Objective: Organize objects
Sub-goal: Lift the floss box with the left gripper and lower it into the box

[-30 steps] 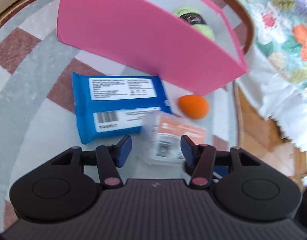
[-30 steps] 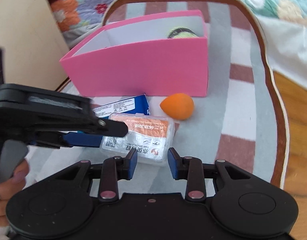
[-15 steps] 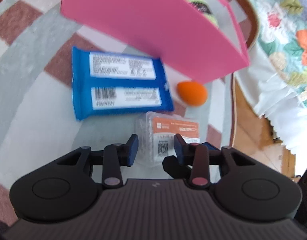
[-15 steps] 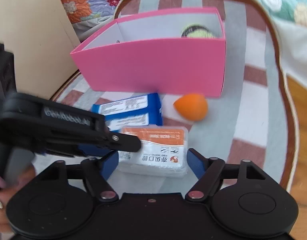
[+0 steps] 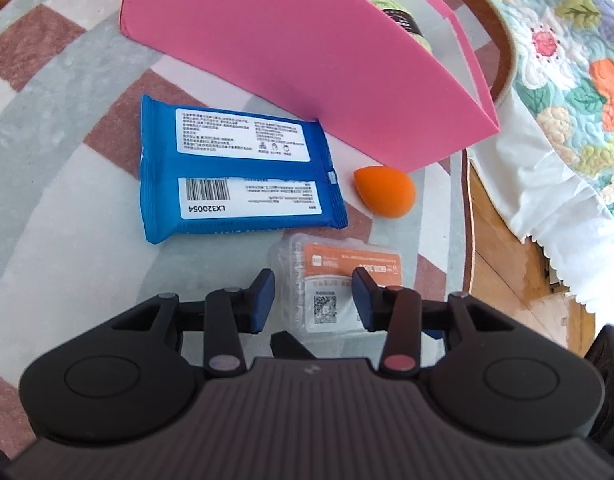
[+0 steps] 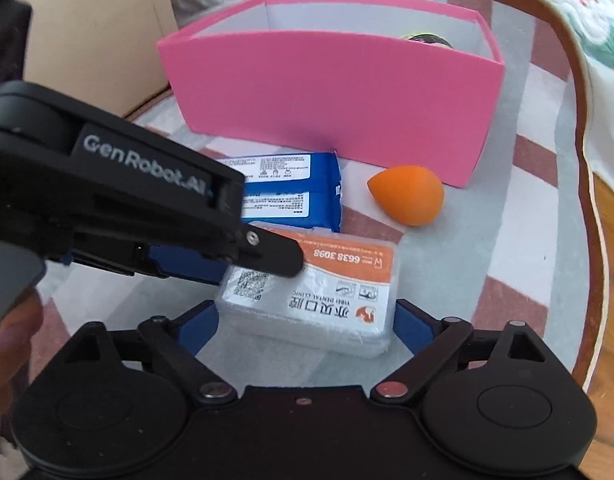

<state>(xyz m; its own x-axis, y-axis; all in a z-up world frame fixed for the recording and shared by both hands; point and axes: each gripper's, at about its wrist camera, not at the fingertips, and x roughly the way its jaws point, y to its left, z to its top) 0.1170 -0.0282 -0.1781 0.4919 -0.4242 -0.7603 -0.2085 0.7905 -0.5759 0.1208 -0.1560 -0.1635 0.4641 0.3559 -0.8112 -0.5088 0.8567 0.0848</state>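
A clear plastic box with an orange label lies on the striped table. My right gripper is open, its blue pads on either side of the box's near end. My left gripper is open with its fingers over the same box; it reaches in from the left in the right wrist view. A blue wipes pack and an orange sponge egg lie behind the box. A pink box behind them holds a green item.
The table's brown rim curves close on the right, with wooden floor below. A floral quilt lies to the right and behind. A beige board stands at the left.
My right gripper has opened wide and closed in around the clear box. My left gripper first narrowed, then opened again, and has drawn back so more of the wipes pack shows.
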